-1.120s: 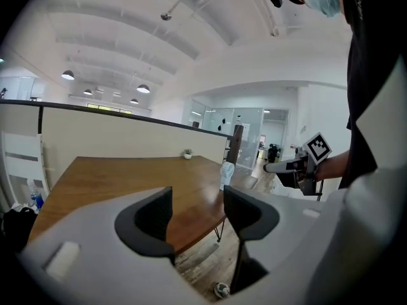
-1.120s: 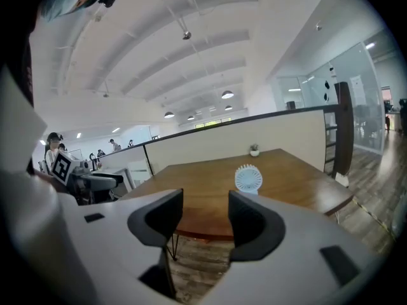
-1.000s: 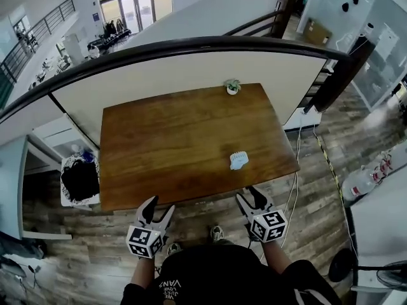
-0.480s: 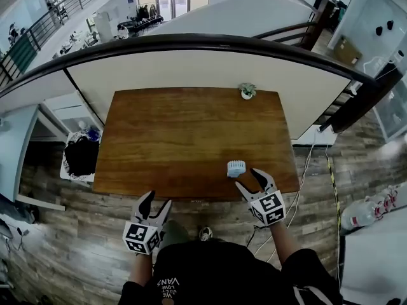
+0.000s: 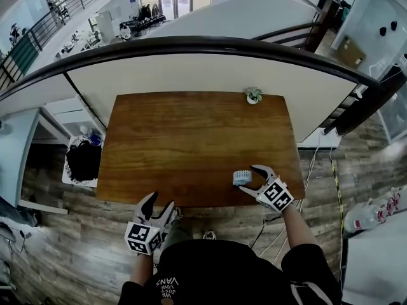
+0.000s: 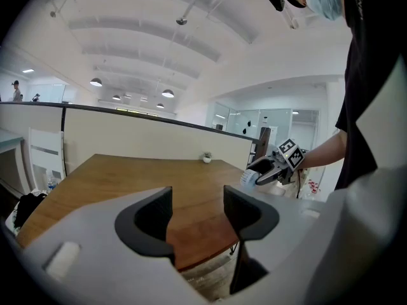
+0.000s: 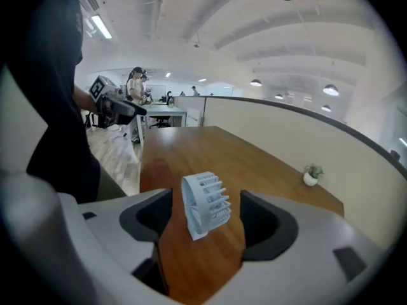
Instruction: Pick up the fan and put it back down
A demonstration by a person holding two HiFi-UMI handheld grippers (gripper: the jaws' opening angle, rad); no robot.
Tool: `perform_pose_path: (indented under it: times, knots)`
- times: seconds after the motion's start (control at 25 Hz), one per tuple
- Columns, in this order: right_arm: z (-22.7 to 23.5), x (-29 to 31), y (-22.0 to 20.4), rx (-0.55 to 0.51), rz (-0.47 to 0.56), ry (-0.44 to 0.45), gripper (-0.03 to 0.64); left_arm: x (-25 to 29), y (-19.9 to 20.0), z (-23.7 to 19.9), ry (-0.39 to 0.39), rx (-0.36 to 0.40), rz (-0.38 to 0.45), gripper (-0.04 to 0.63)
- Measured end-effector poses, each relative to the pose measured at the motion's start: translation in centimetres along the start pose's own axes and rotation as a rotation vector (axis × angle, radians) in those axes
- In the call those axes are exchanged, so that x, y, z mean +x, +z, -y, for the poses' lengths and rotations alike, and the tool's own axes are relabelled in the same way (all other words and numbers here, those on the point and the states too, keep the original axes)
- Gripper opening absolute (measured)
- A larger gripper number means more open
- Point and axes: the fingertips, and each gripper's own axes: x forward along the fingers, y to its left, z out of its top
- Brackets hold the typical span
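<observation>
The step in hand, by my reading, is the reach for the grasp. The fan [image 5: 241,177], a small pale thing with a ribbed round grille, sits on the counter [image 5: 178,138] close to its near edge and toward the right corner. The right gripper [image 5: 253,180] has it bracketed: in the right gripper view the fan stands in the gap between the two dark fingers [image 7: 149,218], and neither touches it. Those fingers are opening, with clear space on both sides. The left gripper [image 5: 160,202] hangs off the near edge of the counter, well apart from the fan, with its fingers spread and nothing between them. It has no part to play here and is best kept out of the way. To do the grasp well, I would carry the right gripper a little farther in, so that the fingers cover the body of the fan and not only its nearer rim. I would centre the fan in the gap before closing, so that both sides meet it together and it is not pushed sideways. The ribs look thin and the fan looks light, so a gentle, even close should be enough. A hard pinch could flex the grille or squirt the fan out. Since the edge of the counter is close, any nudge should go toward the middle. The lift should go straight up, and the set-down should be flat.
</observation>
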Motion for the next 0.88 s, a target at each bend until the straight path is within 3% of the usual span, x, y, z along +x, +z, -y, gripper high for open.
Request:
perform_pose_path:
  times: [0.28,0.4,0.64,0.88]
  knots:
    - [0.0,1.7,-0.4,-0.088,-0.081,0.078,0.295,2.3,1.7,-3.1,-0.025,0.011,-0.007,0.238]
    - [0.0,2.1,0.0,-0.061,-0.074,0.096,0.213,3.3,2.2,-4.2,-0.040,0.017,-0.008,0.238]
    - [0.7,3.7,1.2,-0.010,-0.081,0.087,0.197,5.0,2.7,-6.2,-0.067,0.010,-0.013,0.238]
    - [3.0,6.4,5.3,0.007,-0.058,0.051,0.192,6.0,3.6,-9.1,-0.082,-0.001,-0.010,0.239]
